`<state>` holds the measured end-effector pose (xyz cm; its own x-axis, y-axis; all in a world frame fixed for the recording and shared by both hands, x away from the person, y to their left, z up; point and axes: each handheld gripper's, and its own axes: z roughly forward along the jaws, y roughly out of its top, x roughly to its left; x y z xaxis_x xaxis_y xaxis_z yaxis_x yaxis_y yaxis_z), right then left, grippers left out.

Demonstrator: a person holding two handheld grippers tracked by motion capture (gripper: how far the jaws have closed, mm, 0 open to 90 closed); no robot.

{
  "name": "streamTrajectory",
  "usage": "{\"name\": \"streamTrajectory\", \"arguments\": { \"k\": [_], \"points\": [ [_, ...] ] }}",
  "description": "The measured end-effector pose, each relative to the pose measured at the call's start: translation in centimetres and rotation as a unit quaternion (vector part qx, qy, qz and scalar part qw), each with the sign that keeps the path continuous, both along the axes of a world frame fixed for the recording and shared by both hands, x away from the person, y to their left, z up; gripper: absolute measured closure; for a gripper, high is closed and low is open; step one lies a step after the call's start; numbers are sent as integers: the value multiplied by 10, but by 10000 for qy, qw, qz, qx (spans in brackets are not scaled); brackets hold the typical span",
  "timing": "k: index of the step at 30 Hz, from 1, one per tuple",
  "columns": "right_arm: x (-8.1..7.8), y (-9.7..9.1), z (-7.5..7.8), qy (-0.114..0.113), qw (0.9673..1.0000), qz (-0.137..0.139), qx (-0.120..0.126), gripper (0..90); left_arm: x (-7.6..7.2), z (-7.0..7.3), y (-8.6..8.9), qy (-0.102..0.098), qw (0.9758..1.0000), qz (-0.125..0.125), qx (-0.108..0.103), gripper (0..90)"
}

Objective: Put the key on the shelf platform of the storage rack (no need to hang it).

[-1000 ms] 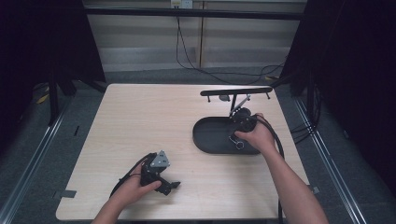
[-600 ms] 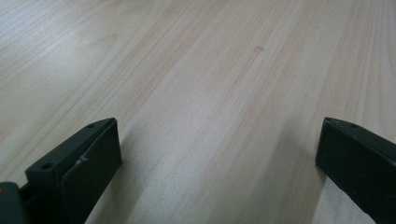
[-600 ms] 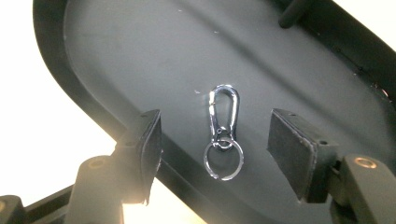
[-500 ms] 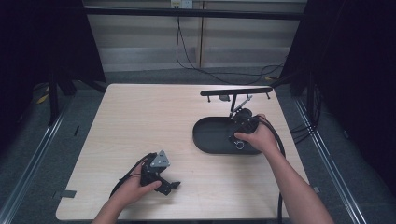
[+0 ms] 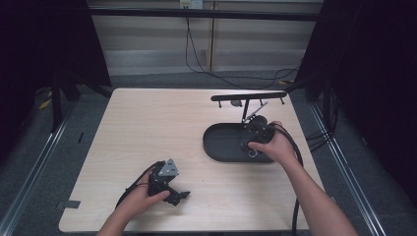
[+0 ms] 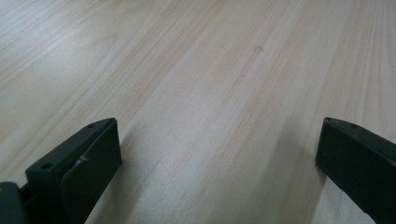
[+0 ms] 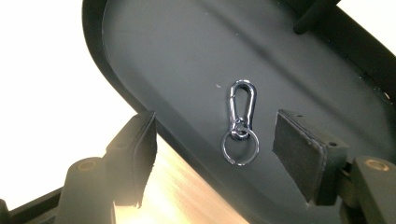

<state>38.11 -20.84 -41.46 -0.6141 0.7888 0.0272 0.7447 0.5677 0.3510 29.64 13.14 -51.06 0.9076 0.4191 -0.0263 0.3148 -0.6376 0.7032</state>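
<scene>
Right gripper (image 7: 212, 149) over near rim of dark oval tray (image 7: 140, 60), jaws spread, just been opening, pads clear of keyring clip (image 7: 242, 123). Clip lies flat on tray floor between and just beyond jaws, looks freshly dropped. Left gripper (image 6: 217, 154) spread wide over bare table (image 6: 210, 60), idle, parked clear.

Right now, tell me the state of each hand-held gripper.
Left hand-held gripper: open, holding nothing, over bare table.
Right hand-held gripper: open, jaws just been opening; keyring clip lies loose in the tray.
</scene>
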Motion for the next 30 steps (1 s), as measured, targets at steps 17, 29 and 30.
{"name": "streamTrajectory", "arguments": {
  "k": [17,29,30],
  "points": [
    [-20,-5,5,-15,9997,165,158,284,0,0,0,0,10000,0,1,0],
    [-31,-3,4,-2,9994,293,181,247,0,0,0,0,10000,0,1,0],
    [-32,-3,3,-6,9993,311,185,243,0,0,0,-1,10000,-1,2,0]
  ]
}}
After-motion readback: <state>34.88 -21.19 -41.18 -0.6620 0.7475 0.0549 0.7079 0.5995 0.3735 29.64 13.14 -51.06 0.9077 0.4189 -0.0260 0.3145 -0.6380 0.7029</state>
